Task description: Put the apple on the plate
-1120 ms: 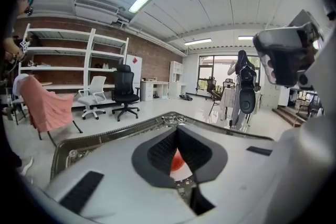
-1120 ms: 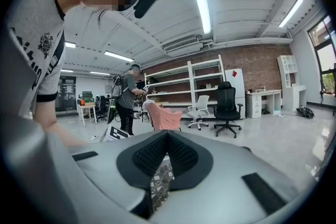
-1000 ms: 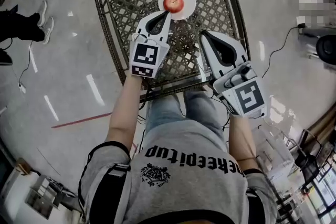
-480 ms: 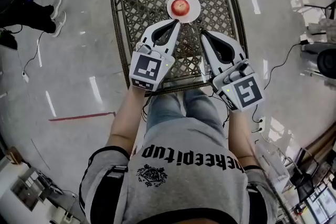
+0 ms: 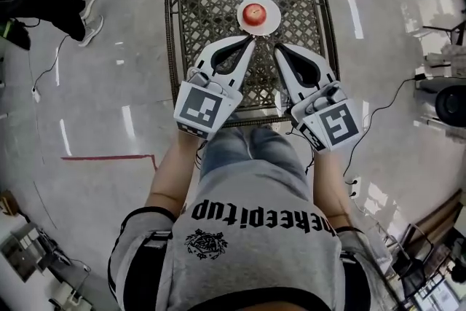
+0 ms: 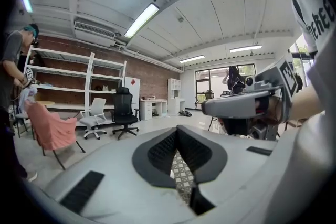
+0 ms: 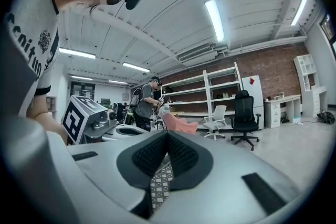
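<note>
A red apple [image 5: 253, 12] rests on a small white plate [image 5: 270, 20] at the far side of a square lattice table [image 5: 211, 4]. My left gripper [image 5: 252, 42] hangs above the table just short of the plate, shut and empty. Beside it my right gripper [image 5: 277, 48] is also shut with nothing in it. In the left gripper view the dark pads [image 6: 163, 149] meet at their tips, with only lattice showing through the gap below. The right gripper view shows the same closed pads [image 7: 181, 157]. Both gripper views look level across the room, so neither shows the apple.
A person [image 5: 54, 4] stands on the floor at the upper left, near cables and a red tape line [image 5: 109, 156]. A pink-draped chair [image 6: 50, 131], office chairs [image 6: 125, 107] and shelving [image 7: 210, 89] stand along a brick wall. Another person [image 7: 147, 102] stands by the shelves.
Both grippers have risen and drawn back from the plate, the left one more. The left tips, close by the apple a second ago, now hang clear of it. The apple stays put.
</note>
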Demonstrator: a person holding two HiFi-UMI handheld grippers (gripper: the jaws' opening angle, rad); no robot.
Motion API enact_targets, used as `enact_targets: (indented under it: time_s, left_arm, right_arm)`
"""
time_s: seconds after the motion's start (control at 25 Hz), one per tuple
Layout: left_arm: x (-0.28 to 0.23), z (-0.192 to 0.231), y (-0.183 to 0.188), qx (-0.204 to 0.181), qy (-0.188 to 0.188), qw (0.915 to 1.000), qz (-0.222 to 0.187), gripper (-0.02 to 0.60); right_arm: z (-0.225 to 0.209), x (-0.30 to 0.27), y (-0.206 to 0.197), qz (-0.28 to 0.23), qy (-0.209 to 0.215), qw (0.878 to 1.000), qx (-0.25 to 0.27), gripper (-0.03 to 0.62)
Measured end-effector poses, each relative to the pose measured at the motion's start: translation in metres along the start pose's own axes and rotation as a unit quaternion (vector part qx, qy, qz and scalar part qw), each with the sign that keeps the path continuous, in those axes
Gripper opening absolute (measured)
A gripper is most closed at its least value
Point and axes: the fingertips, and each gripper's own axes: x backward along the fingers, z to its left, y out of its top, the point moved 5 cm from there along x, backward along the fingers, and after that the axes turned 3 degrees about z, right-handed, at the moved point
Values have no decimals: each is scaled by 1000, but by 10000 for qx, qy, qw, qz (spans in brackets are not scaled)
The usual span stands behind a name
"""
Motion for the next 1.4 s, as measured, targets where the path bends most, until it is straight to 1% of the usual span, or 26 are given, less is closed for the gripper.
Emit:
enact_targets:
  time_s: [0.32,0.44,0.56,0.68,0.76,0.88,1.0,1.04,1.2,1.4]
  left_arm:
    - [20,-17,25,68,94,9997,-207,34]
    - [27,-22,35,82,182,9993,-312,34]
    - [34,-26,40,195,309,9988,-332,34]
    - [38,-29,44,105,410,9982,-420,34]
    - [41,-33,45,236,436,9978,-436,34]
    - [44,-39,48,452,498,9960,-583,34]
    - [47,-45,52,522,582,9960,-435,34]
    - [48,-47,53,511,616,9958,-442,34]
    - [50,-56,57,368,745,9940,-711,34]
    - [51,-71,62,355,833,9932,-731,34]
  right_arm:
    - [9,6,10,-73,260,9996,87,-3]
    - [12,7,15,-91,383,9992,96,-3]
    - [14,8,19,-108,544,9984,114,-3]
    - [16,9,21,-94,678,9975,153,-4]
    - [18,11,23,-110,741,9970,175,-4]
    - [20,15,26,-176,844,9961,174,-4]
    - [20,18,29,-209,961,9949,223,-3]
    - [21,20,29,-217,995,9945,242,-3]
    - [21,29,28,-259,1138,9928,271,-3]
    - [21,40,30,-323,1281,9909,273,-4]
